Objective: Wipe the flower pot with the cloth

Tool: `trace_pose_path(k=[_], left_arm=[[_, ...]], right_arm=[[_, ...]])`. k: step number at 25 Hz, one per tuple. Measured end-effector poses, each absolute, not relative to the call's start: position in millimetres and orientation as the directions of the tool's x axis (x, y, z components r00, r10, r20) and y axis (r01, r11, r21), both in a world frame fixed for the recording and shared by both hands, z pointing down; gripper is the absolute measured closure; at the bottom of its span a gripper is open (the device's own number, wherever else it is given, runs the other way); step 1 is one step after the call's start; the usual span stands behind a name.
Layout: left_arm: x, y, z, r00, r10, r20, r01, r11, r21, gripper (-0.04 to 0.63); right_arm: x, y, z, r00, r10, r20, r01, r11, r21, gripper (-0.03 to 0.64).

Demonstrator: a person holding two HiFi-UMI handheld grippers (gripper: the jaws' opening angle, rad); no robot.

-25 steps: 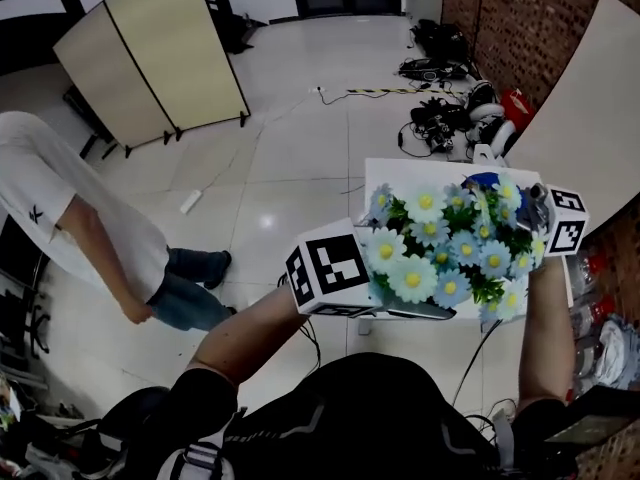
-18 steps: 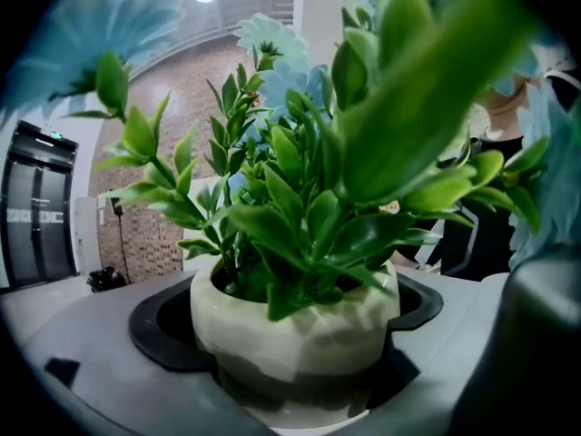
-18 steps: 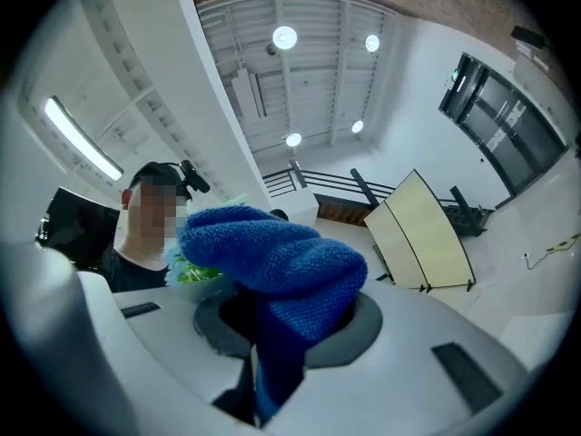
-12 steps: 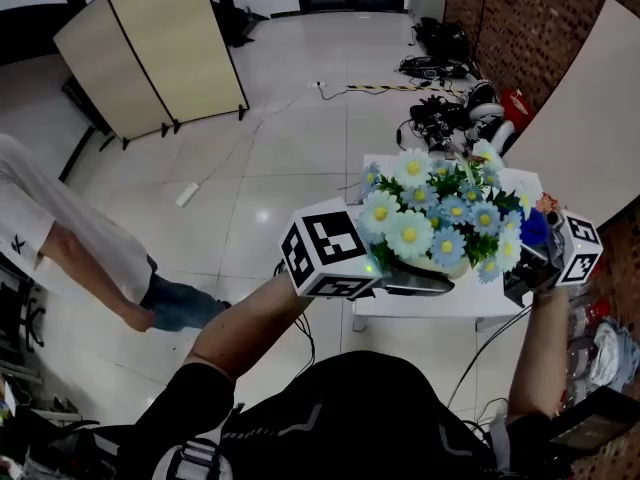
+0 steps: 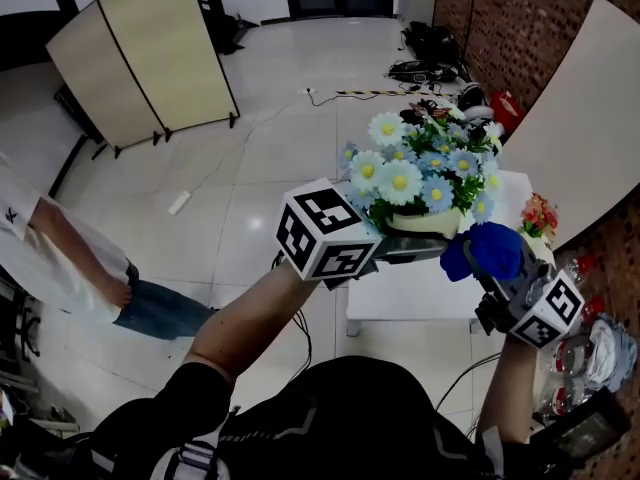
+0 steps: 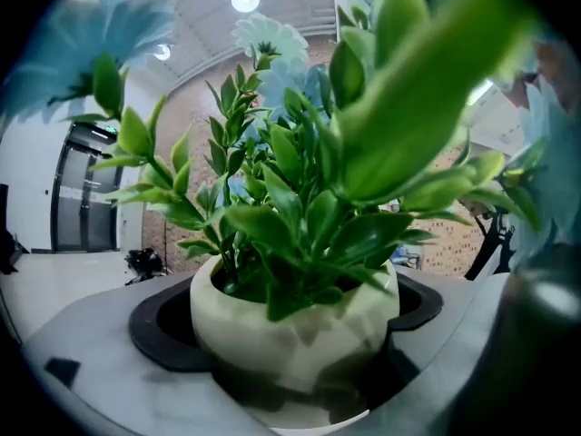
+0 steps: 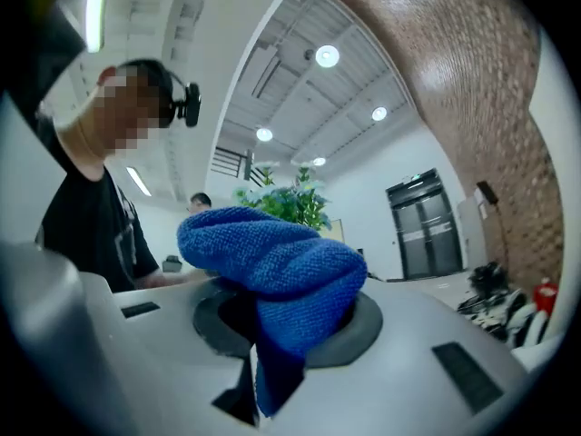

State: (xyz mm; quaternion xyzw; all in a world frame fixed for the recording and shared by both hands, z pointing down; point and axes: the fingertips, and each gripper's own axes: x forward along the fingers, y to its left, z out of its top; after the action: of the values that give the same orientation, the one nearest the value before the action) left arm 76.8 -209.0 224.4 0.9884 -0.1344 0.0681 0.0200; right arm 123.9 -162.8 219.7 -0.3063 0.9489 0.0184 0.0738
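Observation:
A cream flower pot (image 5: 432,223) full of white and blue daisies (image 5: 415,163) hangs in the air over the white table (image 5: 400,293). My left gripper (image 5: 415,248) is shut on the pot's body, and in the left gripper view the pot (image 6: 295,321) fills the gap between the jaws under green leaves (image 6: 309,198). A bunched blue cloth (image 5: 483,251) is clamped in my right gripper (image 5: 497,273), just right of and below the pot. In the right gripper view the cloth (image 7: 272,262) bulges out of my right gripper (image 7: 286,321).
A small red flower bunch (image 5: 538,214) sits at the table's right edge. A folding screen (image 5: 150,53) stands far left, cables and gear (image 5: 435,53) lie on the floor by the brick wall (image 5: 520,18), and a person (image 5: 60,258) stands at left. A pale board (image 5: 580,118) leans at right.
The pot with its flowers has moved up and farther from me. My right gripper has come out from behind the flowers with the cloth, down to the pot's lower right. The person has stepped leftward.

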Motion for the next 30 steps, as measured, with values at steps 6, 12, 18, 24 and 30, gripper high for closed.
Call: trace_pose_path(k=[6,12,18,24,30], left_arm=[[76.7,-206.6,212.6,0.955,-0.272,0.121,-0.274,-0.962,0.001,0.035],[76.1,-197.9,209.7,0.962,-0.244,0.124,-0.244,-0.97,-0.013,0.035],[83.9,-174.7,204.0,0.98,-0.173,0.099,-0.176,-0.984,0.029,0.035],[75.3,-185.6,200.1,0.967,-0.238,0.095,-0.24,-0.971,0.008,0.035],[75.4,-211.5,217.8,0.929,-0.354,0.111,-0.355,-0.935,-0.012,0.035]], right_arm=[[103.9,-158.8,243.7,-0.678,-0.734,-0.031,-0.728,0.665,0.167,0.528],[93.2,-182.7,268.4,-0.611,-0.786,0.094,-0.76,0.616,0.207,0.528],[78.1,-213.8,269.4,-0.598,-0.792,0.122,-0.778,0.611,0.149,0.528],[73.0,-214.7,268.0,-0.607,-0.789,0.098,-0.782,0.614,0.102,0.528],[93.7,-168.8,270.6,-0.593,-0.802,0.069,-0.797,0.597,0.089,0.528]])
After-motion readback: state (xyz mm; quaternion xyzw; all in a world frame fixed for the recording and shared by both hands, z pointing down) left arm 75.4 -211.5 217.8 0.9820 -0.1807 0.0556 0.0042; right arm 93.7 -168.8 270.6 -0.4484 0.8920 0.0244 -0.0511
